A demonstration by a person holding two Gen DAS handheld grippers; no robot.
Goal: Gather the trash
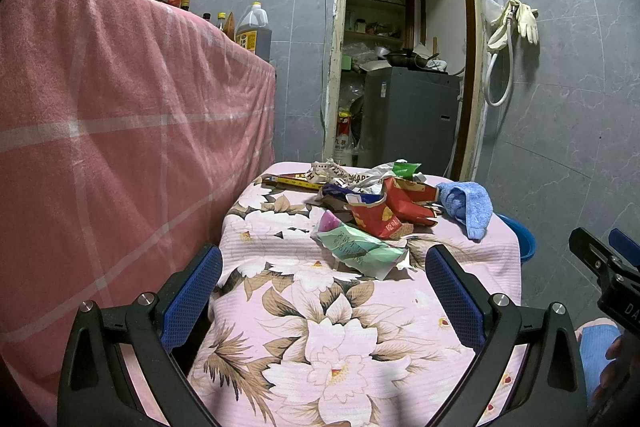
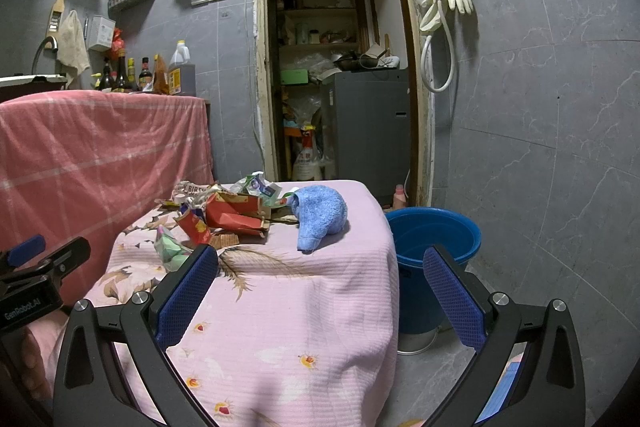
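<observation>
Both grippers, left [image 1: 324, 285] and right [image 2: 320, 285], hang spread and empty. Crumpled green wrapper [image 1: 358, 249] looks light, crackly; pinch its raised fold.

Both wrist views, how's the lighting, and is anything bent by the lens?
Left wrist view: dim, even light, the doorframe bows, corners go black. Right wrist view: equally dim, the blue plastic bucket stays sharp, grey wall tile lines curve.
</observation>
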